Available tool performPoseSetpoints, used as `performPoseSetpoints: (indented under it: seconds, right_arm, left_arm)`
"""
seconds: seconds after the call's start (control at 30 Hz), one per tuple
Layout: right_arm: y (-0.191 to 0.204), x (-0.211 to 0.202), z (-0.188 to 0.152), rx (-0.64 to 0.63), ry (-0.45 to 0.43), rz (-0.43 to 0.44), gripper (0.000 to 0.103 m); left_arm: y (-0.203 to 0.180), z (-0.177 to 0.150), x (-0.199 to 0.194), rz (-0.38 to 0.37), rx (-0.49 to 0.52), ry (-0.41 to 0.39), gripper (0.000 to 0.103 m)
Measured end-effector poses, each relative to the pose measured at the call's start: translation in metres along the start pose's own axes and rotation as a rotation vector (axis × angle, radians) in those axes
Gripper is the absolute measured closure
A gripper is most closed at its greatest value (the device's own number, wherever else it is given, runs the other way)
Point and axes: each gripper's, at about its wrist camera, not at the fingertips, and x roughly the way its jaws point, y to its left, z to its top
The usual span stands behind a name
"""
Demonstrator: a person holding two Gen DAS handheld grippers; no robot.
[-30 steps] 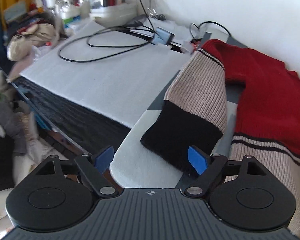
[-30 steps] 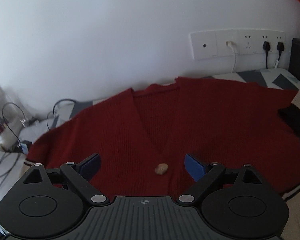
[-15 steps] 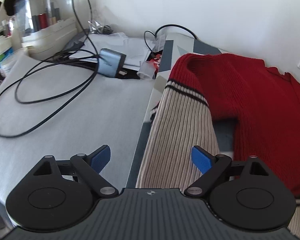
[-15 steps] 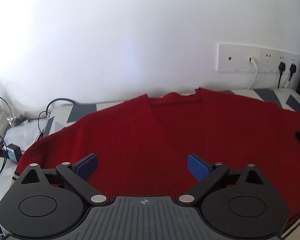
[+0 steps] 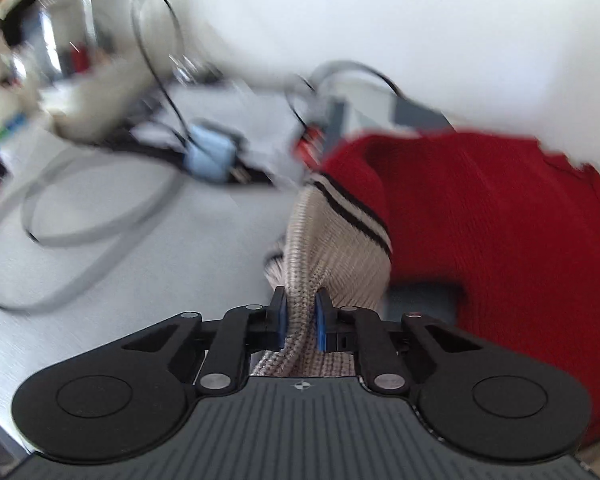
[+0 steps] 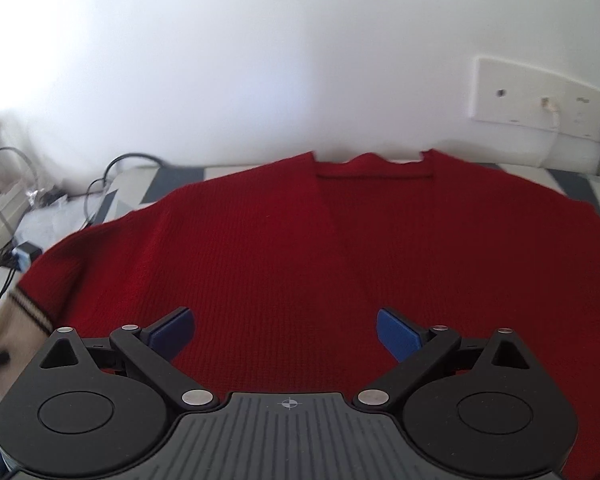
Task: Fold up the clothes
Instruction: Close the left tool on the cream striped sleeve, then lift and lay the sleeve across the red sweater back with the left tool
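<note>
Now left hand-held gripper (image 5: 299, 322) has clamped sleeve (image 5: 332, 236).

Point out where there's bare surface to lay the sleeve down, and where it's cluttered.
The left gripper is shut on the beige sleeve. Bare room: the white sheet between the sleeve and the looped grey cable. Crowded: the back left, with the blue adapter and the blurred clutter. The red cardigan fills the surface under the open right gripper.
</note>
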Motion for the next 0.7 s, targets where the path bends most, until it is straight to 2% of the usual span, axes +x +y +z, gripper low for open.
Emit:
performPoseSetpoints:
  seconds: [0.07, 0.23, 0.3, 0.37, 0.47, 0.5, 0.6, 0.7]
  right_arm:
    - [0.005, 0.013, 0.001, -0.029, 0.017, 0.041, 0.006]
    - [0.035, 0.048, 0.003, -0.141, 0.056, 0.130, 0.006]
    - [0.055, 0.059, 0.000, -0.229, 0.051, 0.148, 0.006]
    - [0.076, 0.069, -0.004, -0.314, 0.053, 0.184, 0.006]
    - [0.103, 0.086, -0.012, -0.408, 0.109, 0.230, 0.006]
    - [0.112, 0.094, -0.015, -0.441, 0.132, 0.223, 0.006]
    - [0.136, 0.112, -0.019, -0.506, 0.103, 0.167, 0.001]
    - [0.155, 0.131, -0.012, -0.527, 0.091, 0.131, 0.001]
  left_arm:
    - [0.013, 0.030, -0.012, 0.086, -0.030, -0.099, 0.090]
    - [0.026, 0.089, -0.036, 0.128, -0.109, -0.219, 0.091]
    - [0.020, 0.096, -0.043, 0.098, -0.078, -0.254, 0.091]
    - [0.014, 0.098, -0.052, 0.071, -0.084, -0.258, 0.091]
    - [0.007, 0.095, -0.067, 0.024, -0.111, -0.266, 0.091]
    - [0.005, 0.094, -0.072, 0.015, -0.110, -0.274, 0.091]
    - [-0.002, 0.093, -0.086, -0.014, -0.110, -0.294, 0.091]
    - [-0.007, 0.096, -0.096, -0.037, -0.114, -0.309, 0.091]
